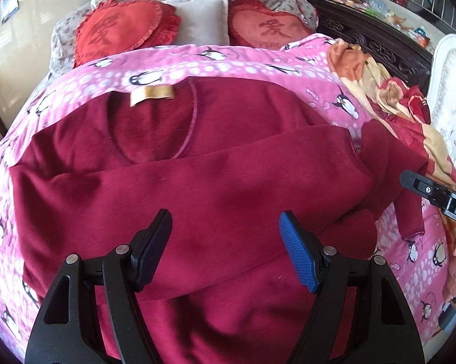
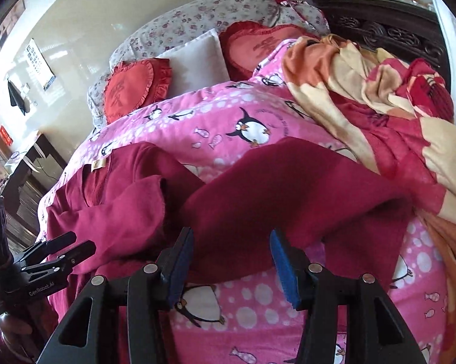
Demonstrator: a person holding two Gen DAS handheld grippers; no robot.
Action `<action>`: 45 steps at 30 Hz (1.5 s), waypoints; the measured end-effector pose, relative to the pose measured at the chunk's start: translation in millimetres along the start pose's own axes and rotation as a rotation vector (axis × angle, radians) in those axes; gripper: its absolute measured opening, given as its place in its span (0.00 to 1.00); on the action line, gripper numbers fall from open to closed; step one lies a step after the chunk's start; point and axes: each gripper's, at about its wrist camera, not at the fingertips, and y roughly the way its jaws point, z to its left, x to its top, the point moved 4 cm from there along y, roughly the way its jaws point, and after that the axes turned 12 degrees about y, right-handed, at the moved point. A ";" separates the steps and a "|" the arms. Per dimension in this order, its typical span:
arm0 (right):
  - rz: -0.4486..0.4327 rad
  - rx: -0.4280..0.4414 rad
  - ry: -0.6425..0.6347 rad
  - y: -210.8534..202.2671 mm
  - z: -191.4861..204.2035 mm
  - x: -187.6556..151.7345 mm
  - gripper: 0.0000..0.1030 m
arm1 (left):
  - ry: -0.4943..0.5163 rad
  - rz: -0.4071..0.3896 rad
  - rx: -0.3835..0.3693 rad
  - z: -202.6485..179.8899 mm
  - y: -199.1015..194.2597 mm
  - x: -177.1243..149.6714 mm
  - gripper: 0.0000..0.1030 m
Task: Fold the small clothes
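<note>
A dark red long-sleeved top [image 1: 197,182] lies on the pink penguin quilt [image 1: 228,60], neck label [image 1: 151,94] at the far side, one sleeve folded across the chest. My left gripper [image 1: 224,230] is open and empty just above the top's body. The top also shows in the right wrist view [image 2: 288,188], its right part lifted into a fold. My right gripper [image 2: 231,251] is open and empty over that part's near edge. The left gripper shows at the left in the right wrist view [image 2: 58,248]. The right gripper's body shows at the right edge in the left wrist view [image 1: 434,194].
Two red heart cushions [image 1: 121,30] and a white pillow [image 1: 203,21] lie at the head of the bed. A crumpled orange, cream and red blanket [image 2: 379,106] lies along the bed's right side. A dark carved headboard [image 2: 379,30] stands behind. A dark table [image 2: 24,176] stands at the left.
</note>
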 end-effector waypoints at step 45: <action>-0.332 0.094 0.436 -42.7 -110.1 80.6 0.06 | -0.163 0.022 0.034 70.2 -33.0 -36.1 0.71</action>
